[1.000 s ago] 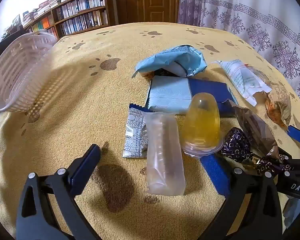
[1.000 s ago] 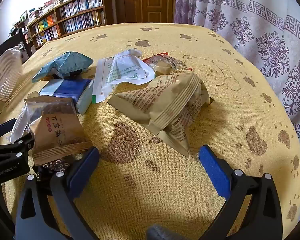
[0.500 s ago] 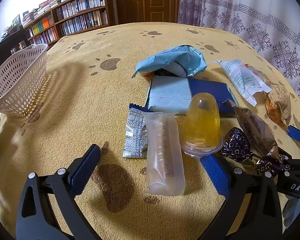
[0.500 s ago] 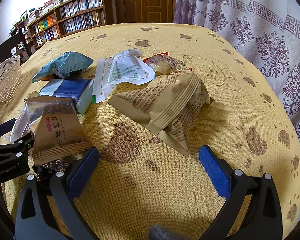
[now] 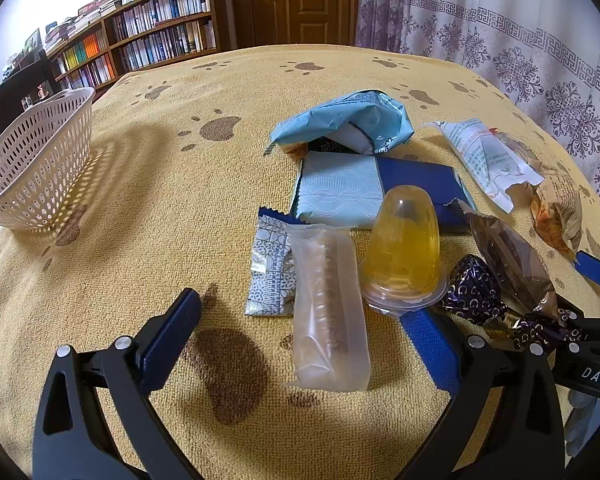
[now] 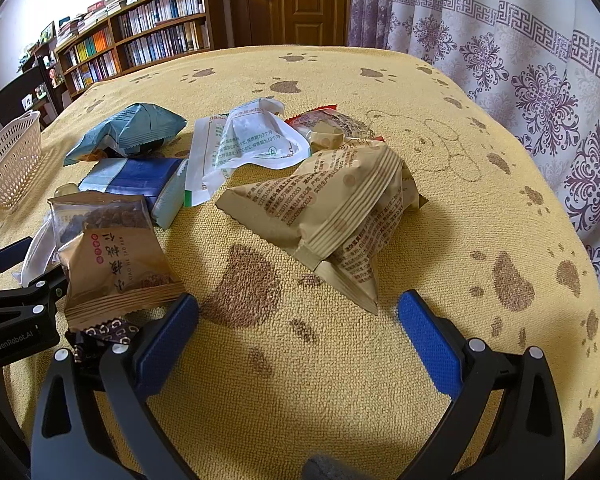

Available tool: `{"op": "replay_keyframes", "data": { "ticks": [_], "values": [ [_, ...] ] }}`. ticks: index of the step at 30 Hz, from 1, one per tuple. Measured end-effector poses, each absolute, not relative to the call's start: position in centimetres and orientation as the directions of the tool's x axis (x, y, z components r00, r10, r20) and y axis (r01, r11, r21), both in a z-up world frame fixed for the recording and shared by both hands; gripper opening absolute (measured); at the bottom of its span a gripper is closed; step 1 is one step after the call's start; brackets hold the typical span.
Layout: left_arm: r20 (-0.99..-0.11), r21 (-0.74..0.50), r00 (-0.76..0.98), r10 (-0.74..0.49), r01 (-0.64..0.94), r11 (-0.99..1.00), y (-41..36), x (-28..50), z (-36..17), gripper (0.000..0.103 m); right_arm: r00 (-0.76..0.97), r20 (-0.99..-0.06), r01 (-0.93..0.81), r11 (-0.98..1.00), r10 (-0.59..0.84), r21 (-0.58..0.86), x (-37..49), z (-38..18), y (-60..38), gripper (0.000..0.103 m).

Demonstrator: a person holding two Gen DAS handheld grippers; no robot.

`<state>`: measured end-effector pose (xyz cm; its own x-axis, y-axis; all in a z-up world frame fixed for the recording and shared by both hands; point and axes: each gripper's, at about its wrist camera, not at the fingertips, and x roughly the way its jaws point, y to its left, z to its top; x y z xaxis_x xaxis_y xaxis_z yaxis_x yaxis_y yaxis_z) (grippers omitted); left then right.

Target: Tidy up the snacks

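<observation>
White plastic basket [image 5: 36, 160] stands empty at the table's far left — nothing sorted yet. Snacks lie scattered: clear wafer pack [image 5: 328, 312], jelly cup [image 5: 406, 256], tan bag [image 6: 340, 208]. Left gripper [image 5: 300, 340] and right gripper [image 6: 298, 328] both spread wide, holding nothing.

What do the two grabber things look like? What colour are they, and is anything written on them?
Both look the same. The left gripper and the right gripper each have two black plastic arms with triangle-shaped holes and small silver screws. Their fingers carry flat blue pads with a bumpy texture. White lettering shows on the black bodies: "GenRobot.AI" on the left one, "DAS" on the right one. No cables or sleeves show.
</observation>
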<state>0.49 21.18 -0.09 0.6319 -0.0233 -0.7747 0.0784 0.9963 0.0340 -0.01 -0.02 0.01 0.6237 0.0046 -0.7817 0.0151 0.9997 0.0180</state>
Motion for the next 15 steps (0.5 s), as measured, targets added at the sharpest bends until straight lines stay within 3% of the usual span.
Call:
{"op": "replay_keyframes", "data": {
  "ticks": [15],
  "values": [
    [-0.775,0.036,0.632,-0.020,0.077,0.996,21.06,0.53,-0.07,0.100,0.622,-0.783,0.014,1.000,0.006,0.019,0.01,-0.01,-0.01,0.098]
  ]
}}
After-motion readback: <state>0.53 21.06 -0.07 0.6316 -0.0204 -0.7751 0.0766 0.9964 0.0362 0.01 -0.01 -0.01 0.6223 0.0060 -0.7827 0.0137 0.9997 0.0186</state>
